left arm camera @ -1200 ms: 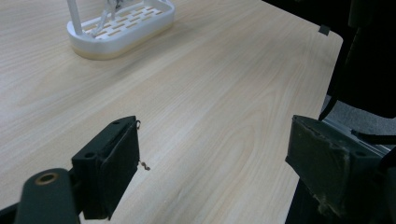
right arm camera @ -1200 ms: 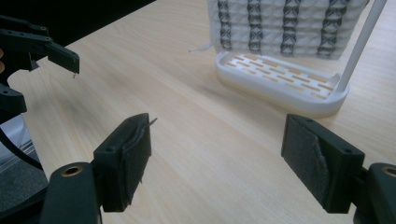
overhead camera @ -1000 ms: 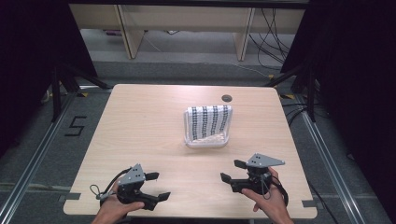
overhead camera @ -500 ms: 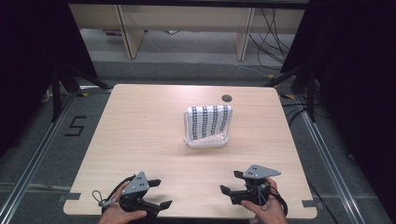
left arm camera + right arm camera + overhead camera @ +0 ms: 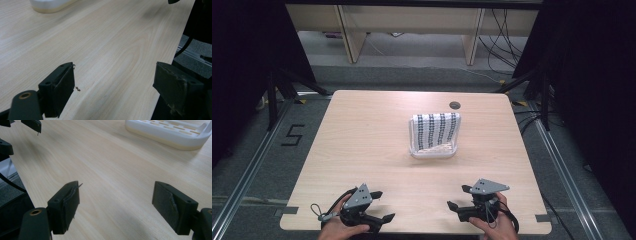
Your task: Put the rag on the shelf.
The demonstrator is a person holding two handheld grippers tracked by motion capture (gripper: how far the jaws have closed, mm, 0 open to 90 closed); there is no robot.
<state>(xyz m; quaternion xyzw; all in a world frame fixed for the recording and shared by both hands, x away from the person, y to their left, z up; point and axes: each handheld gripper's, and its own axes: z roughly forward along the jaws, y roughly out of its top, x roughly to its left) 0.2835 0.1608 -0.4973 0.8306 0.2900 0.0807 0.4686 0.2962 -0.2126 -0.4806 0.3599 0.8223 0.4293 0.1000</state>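
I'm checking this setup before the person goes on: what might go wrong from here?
1. The white slotted tray stands loose mid-table; a one-sided push may slide it instead of gripping it.
2. Both hand-held grippers, left and right, sit open at the near edge, far from the tray, so a long reach might misjudge its rim.
3. The trailing cables may snag on the table edge.

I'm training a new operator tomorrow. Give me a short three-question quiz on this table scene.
1. True or false: the left gripper holds something.
2. What stands at the middle of the table? A) white rack with a patterned cloth B) red bowl C) bottle
3. Fill in: both grippers hover near the table's ____ edge, as does the right gripper.

Key: 1 false, its jaws are open and empty. 2 A, the white rack. 3 near (the person's side).
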